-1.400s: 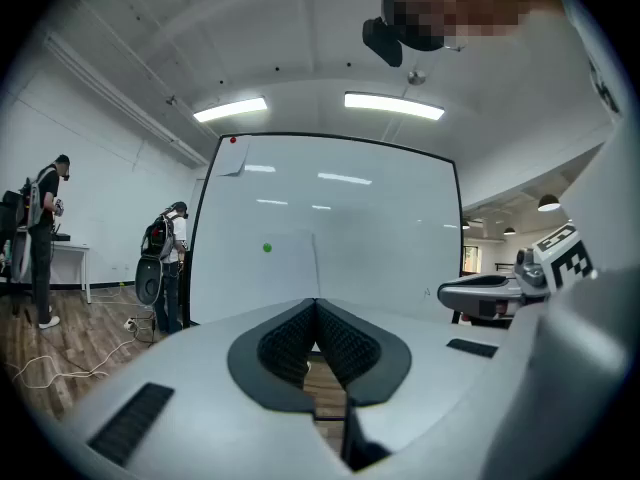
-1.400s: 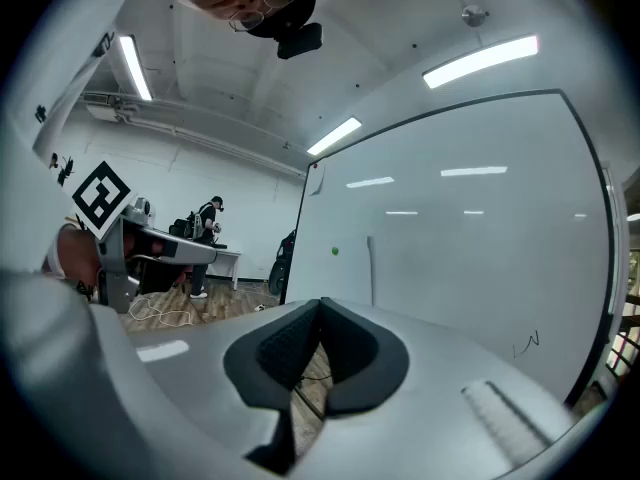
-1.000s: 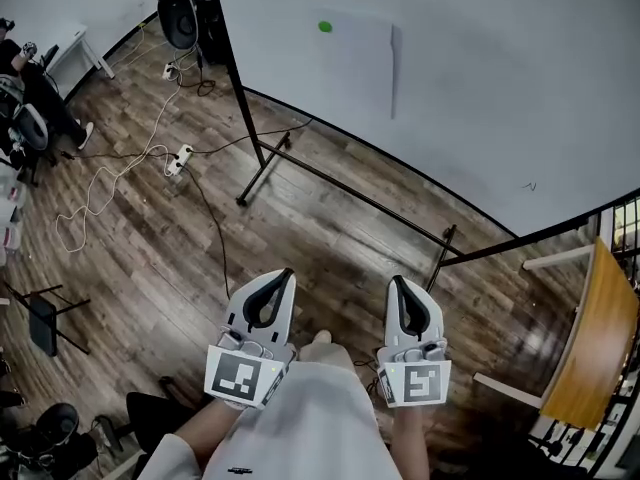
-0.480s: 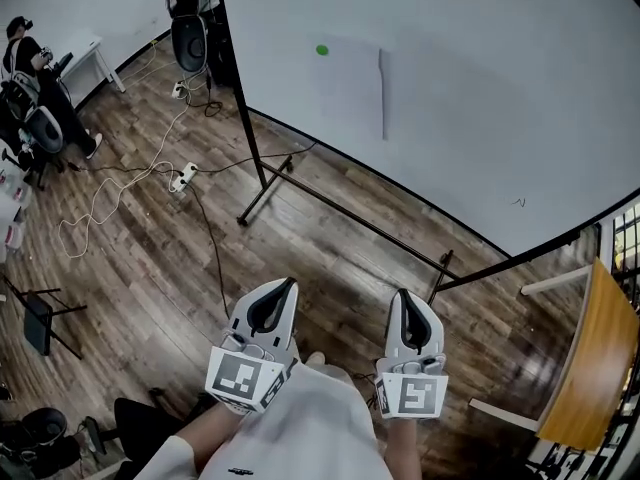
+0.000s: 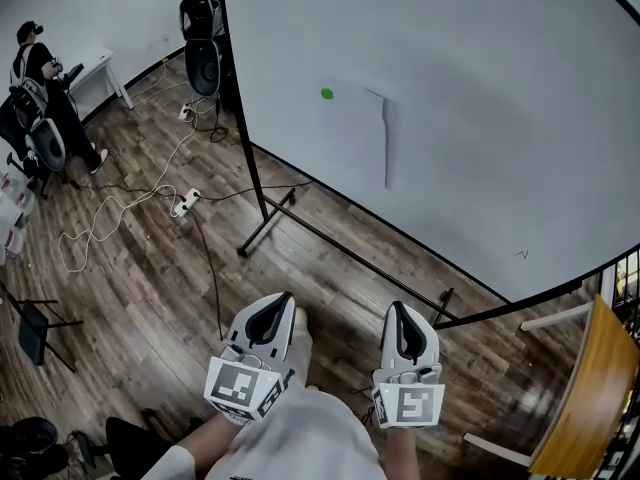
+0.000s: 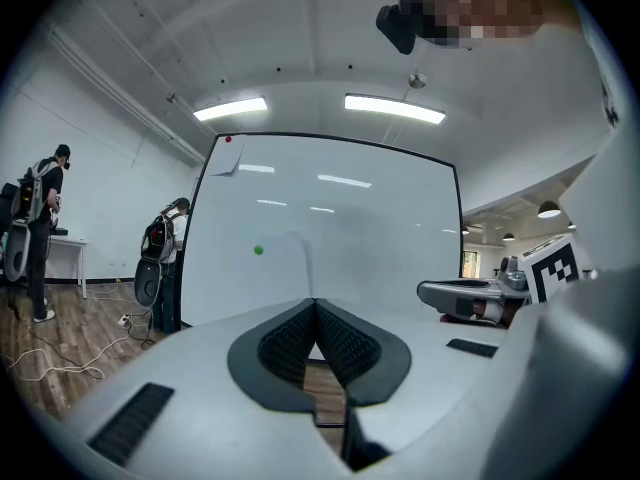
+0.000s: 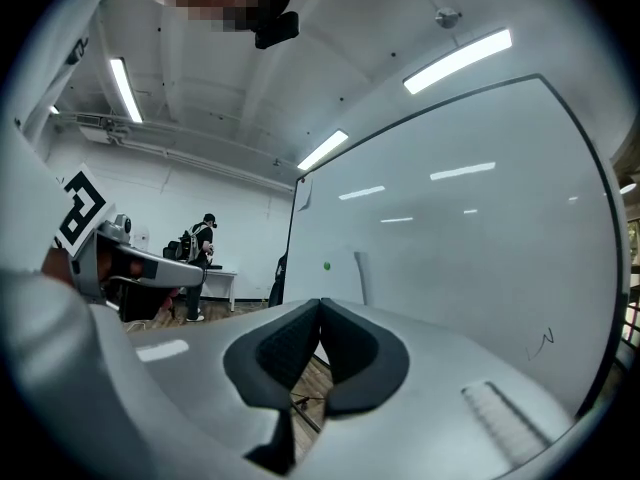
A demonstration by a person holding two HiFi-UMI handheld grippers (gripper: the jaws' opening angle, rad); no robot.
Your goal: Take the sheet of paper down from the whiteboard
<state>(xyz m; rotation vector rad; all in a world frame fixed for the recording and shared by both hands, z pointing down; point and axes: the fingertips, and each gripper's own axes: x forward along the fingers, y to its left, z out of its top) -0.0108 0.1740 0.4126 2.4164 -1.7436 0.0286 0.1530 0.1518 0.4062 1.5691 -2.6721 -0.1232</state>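
A white sheet of paper (image 5: 354, 134) hangs on the whiteboard (image 5: 480, 118), pinned at its top left corner by a green magnet (image 5: 326, 94); its right edge curls off the board. Both grippers are held side by side over the wooden floor, well short of the board. My left gripper (image 5: 284, 301) is shut and empty, and so is my right gripper (image 5: 397, 310). In the left gripper view the paper (image 6: 287, 268) and the magnet (image 6: 258, 250) show just above the closed left gripper (image 6: 314, 304). The right gripper view has the paper (image 7: 346, 276) beyond the closed right gripper (image 7: 320, 304).
The whiteboard's black stand legs (image 5: 266, 220) reach out over the floor. Cables and a power strip (image 5: 184, 204) lie at the left. A person (image 5: 40, 88) stands by a white table far left. A wooden tabletop (image 5: 582, 400) is at the right edge.
The board and its paper have slid lower in the head view and look nearer. Both grippers have advanced a little toward the board, still shut.
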